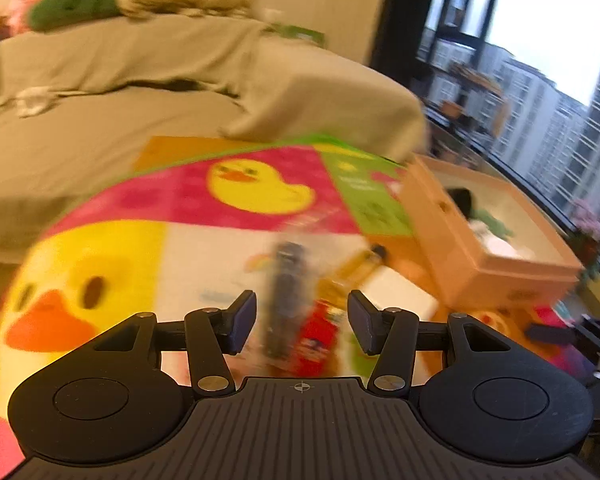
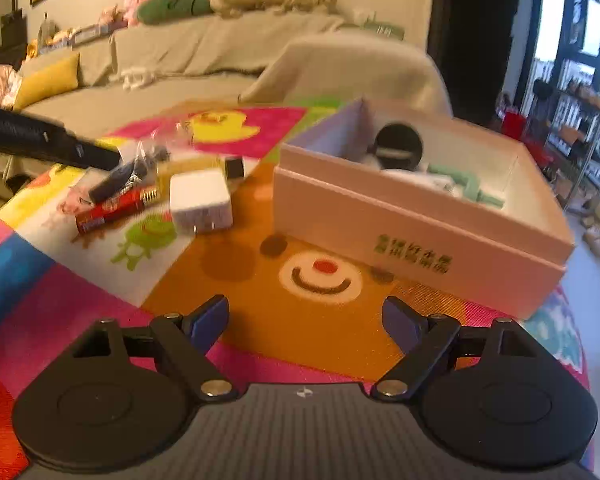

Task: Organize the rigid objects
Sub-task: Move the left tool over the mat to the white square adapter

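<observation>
A pile of small objects lies on the colourful mat: a dark bagged item (image 2: pixel 130 174), a red packet (image 2: pixel 112 210), a white charger block (image 2: pixel 200 200) and a small black cube (image 2: pixel 234 167). My left gripper (image 1: pixel 302 320) is open just above the blurred dark item (image 1: pixel 286 296) and red packet (image 1: pixel 318 334). It also shows in the right wrist view (image 2: pixel 100 156) reaching into the pile. My right gripper (image 2: pixel 306 322) is open and empty over the mat's bear face. The pink box (image 2: pixel 420 232) holds a black round thing (image 2: pixel 398 146) and a mint-green piece (image 2: pixel 466 184).
A beige-covered sofa (image 2: pixel 204 60) with cushions stands behind the mat. The box also shows in the left wrist view (image 1: pixel 460 240). A window and shelving (image 2: pixel 572 120) are at the right.
</observation>
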`<control>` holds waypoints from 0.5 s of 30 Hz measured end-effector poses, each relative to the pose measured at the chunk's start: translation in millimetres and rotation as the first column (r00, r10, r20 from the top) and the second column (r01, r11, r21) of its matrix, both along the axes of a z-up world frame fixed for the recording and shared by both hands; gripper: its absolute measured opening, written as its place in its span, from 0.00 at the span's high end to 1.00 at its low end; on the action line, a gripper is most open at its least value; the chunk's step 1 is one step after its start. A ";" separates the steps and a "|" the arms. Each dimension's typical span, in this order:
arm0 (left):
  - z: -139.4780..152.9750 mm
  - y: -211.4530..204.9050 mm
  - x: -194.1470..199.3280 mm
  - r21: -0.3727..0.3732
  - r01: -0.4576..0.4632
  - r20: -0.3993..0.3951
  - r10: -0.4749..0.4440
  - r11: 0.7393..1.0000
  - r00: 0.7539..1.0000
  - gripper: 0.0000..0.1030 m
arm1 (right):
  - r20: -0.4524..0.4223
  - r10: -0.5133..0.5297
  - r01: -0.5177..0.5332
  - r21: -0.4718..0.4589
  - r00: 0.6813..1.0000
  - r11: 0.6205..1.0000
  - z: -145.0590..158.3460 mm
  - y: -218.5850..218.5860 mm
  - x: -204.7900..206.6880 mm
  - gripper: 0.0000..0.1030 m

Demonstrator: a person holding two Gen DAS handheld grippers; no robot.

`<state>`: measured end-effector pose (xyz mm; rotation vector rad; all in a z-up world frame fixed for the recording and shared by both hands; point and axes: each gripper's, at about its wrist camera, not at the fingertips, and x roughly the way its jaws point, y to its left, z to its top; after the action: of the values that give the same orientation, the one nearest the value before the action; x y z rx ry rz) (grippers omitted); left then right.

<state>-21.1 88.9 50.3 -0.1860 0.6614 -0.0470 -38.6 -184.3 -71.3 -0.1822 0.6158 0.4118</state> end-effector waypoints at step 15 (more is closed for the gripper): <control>-7.6 -48.1 60.9 0.048 0.219 -0.012 -0.219 0.975 0.976 0.47 | -0.064 -0.041 0.044 0.041 0.997 0.998 -3.6 -6.1 9.1 0.03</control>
<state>39.8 40.7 42.7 -0.0652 0.6873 -0.2419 -29.4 -190.4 -74.9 -0.1158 0.6713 0.3907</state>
